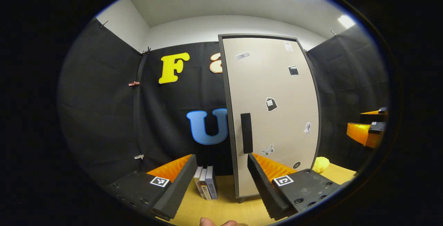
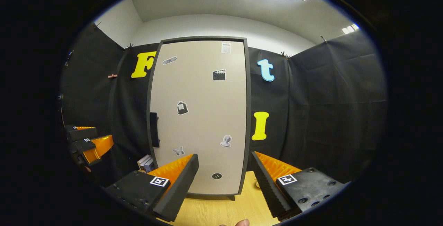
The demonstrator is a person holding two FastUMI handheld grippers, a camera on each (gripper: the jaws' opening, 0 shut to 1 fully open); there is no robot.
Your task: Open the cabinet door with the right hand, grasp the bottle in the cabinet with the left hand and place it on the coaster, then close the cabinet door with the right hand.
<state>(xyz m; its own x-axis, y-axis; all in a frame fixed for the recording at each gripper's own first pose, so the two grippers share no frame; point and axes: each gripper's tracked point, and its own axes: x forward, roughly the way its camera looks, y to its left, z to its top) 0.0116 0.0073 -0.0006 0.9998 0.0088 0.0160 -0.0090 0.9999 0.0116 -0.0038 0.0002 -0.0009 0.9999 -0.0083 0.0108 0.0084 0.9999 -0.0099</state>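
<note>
Facing the closed tall beige cabinet door (image 2: 199, 115), its upright black bar handle (image 2: 154, 129) lying up-left of the right gripper (image 2: 225, 181); both grippers gaping, empty; left gripper (image 1: 221, 184) nearer it; bottle hidden.

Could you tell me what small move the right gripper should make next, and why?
Probably move the right gripper forward and to its left toward the dark handle on the cabinet door. The door is shut, both grippers' jaws stand open and empty, and the bottle must be behind it.

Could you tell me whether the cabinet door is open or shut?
Shut: the cabinet door sits flush in its dark frame, hiding the interior.
</note>
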